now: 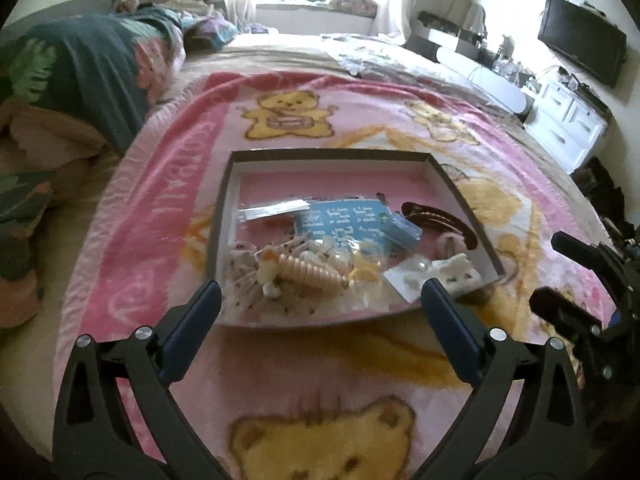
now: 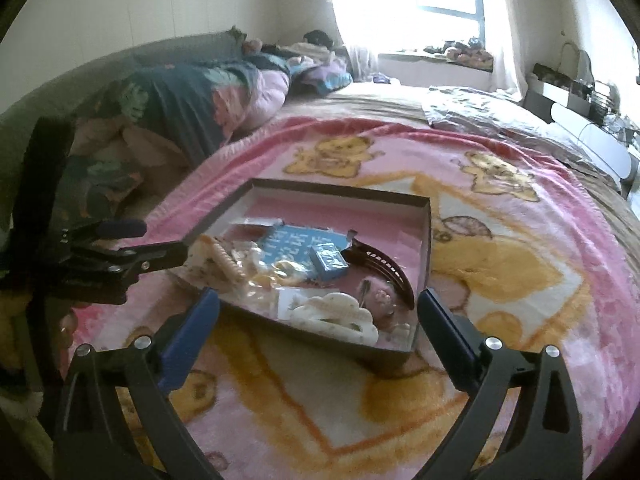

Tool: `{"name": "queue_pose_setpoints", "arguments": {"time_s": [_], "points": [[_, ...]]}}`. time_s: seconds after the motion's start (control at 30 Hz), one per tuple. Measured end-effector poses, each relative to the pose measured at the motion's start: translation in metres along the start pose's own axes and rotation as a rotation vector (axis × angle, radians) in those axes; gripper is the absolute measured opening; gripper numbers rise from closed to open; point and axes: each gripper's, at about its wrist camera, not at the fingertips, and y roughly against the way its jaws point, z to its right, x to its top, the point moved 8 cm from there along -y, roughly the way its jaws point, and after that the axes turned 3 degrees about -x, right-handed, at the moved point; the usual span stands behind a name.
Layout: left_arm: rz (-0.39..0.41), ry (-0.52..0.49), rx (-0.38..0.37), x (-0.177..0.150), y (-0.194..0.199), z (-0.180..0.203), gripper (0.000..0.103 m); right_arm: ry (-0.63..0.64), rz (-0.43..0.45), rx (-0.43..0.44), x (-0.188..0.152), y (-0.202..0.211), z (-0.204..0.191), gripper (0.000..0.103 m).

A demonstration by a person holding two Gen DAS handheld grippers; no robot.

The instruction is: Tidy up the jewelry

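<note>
Just beyond each wide-open hand-held gripper (image 1: 322, 300) lies the jewelry box (image 1: 464, 196).

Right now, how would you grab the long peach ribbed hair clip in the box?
Probably across its narrow middle. The long peach ribbed hair clip lies flat on top of the pile in the shallow dark-rimmed box, so come from above with the left gripper, open fingers either side of its slim width, not its ends.

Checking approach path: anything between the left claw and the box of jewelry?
In the left wrist view, only bare pink blanket lies between the open left claw and the box; its near wall sits right at the fingertips.
</note>
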Motion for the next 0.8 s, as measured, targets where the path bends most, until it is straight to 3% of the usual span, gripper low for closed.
{"name": "queue_pose_setpoints", "arguments": {"time_s": [0.33, 0.8], "points": [[0.055, 0.026, 0.006, -0.042, 0.052, 0.005, 0.094, -0.020, 0.030, -0.043, -0.028, 0.040, -0.009, 0.099], [0.054, 0.055, 0.001, -0.084, 0.064, 0.008, 0.094, -0.063, -0.012, -0.054, -0.059, 0.057, -0.016, 0.099]]}}
